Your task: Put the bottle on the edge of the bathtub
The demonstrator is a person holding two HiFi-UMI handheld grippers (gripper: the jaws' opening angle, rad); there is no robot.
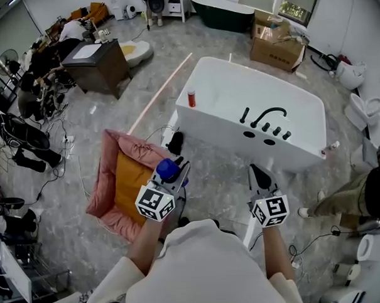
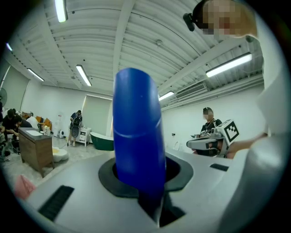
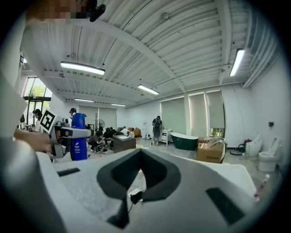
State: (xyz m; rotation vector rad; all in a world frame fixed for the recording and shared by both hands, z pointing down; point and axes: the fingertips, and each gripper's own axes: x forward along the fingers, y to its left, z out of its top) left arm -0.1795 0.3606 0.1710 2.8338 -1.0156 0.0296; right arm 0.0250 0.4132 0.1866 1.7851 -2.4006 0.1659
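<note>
Grey stone floor [image 1: 112, 107] beside white bathtub [image 1: 220, 131]: left gripper [image 1: 178, 175] partly closed, clamping blue bottle [image 2: 136, 132]; right gripper [image 1: 260, 175] empty, jaws together.

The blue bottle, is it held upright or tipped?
Upright: in the right gripper view the blue bottle stands vertical in the left gripper.

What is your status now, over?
Left gripper shut on blue bottle. Right gripper shut, empty. Bathtub ahead; red bottle on its rim.
</note>
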